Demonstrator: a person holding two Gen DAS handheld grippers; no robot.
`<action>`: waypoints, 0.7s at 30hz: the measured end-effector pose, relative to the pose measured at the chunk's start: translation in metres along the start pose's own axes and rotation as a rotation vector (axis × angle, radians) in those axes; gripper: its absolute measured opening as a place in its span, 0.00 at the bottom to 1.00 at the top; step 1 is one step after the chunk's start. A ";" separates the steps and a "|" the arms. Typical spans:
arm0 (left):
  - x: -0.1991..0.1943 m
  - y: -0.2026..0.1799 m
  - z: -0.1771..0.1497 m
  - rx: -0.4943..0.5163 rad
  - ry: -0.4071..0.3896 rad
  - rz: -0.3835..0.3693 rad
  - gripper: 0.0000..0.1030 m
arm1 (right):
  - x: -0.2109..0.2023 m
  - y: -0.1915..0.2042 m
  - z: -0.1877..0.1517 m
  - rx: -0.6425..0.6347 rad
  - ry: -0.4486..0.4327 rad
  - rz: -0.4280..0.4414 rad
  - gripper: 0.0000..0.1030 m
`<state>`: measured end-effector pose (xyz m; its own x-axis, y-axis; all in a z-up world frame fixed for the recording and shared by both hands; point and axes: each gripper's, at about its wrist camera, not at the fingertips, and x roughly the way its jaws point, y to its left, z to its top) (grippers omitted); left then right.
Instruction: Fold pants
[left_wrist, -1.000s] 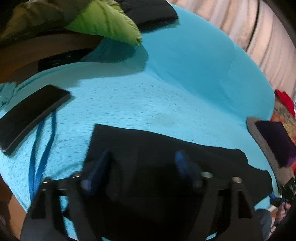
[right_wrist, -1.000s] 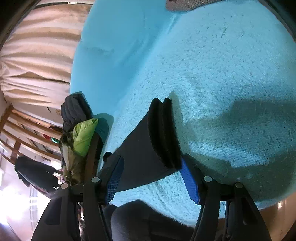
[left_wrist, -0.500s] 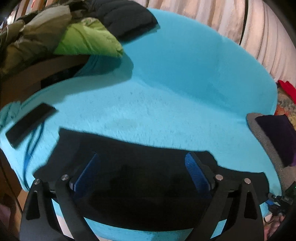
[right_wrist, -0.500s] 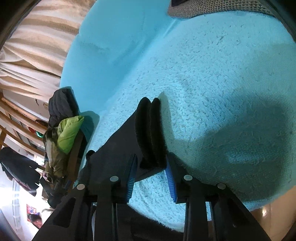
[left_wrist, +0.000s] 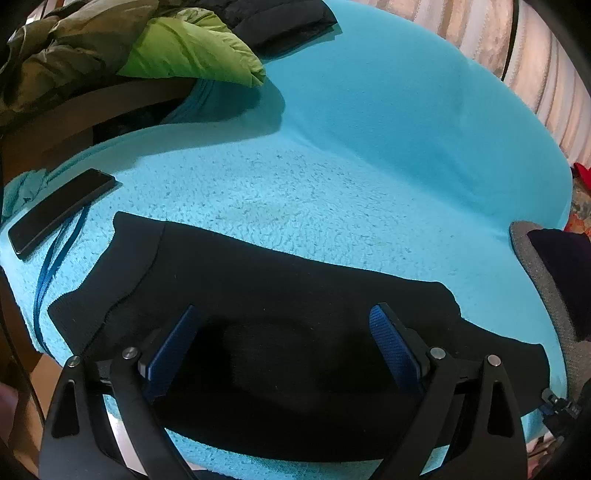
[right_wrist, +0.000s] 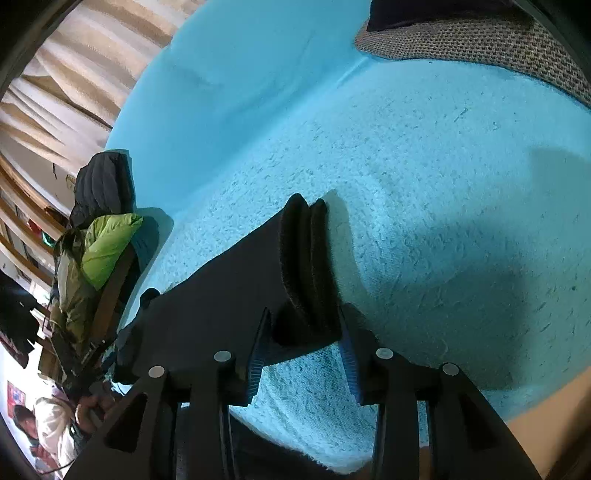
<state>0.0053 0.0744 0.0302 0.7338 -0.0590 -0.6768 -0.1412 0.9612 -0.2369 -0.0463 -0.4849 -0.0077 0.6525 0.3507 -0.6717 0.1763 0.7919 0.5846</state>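
Left tool (left_wrist: 282, 345): fingers spread wide, gripping nothing. It hovers over the middle of the black pants (left_wrist: 295, 317), which lie flat along the near edge of the blue-covered bed (left_wrist: 332, 192). The garment's long axis runs left to right across this view, parallel to that near edge. A black phone (left_wrist: 59, 212) and a blue strap (left_wrist: 51, 269) lie at the bed's left edge, just beside the garment's left end but apart from it.

Right tool (right_wrist: 304, 334): fingers drawn in on either side of the thick, layered end of the pants (right_wrist: 303, 258). Contact appears to be made, so this is judged a pinch on that end. From here the garment extends away to the left toward the green jacket (right_wrist: 107, 243); bare bed surface lies to the right.

Governing relation: the right tool is at the garment's end, the left tool over its midsection. A lengthwise fold would likely carry the right-hand end leftward along the long axis.
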 end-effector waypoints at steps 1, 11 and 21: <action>-0.001 0.000 0.000 -0.003 0.000 -0.003 0.91 | 0.000 -0.002 0.000 0.009 -0.001 0.007 0.36; 0.003 0.003 0.000 -0.014 0.009 -0.030 0.91 | 0.002 -0.009 0.008 0.054 0.047 0.037 0.36; 0.001 0.005 0.000 -0.048 0.003 -0.044 0.91 | 0.003 -0.023 0.011 0.121 0.071 0.078 0.28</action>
<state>0.0058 0.0793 0.0282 0.7384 -0.1015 -0.6667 -0.1409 0.9436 -0.2997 -0.0399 -0.5077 -0.0183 0.6150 0.4466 -0.6499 0.2169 0.6966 0.6839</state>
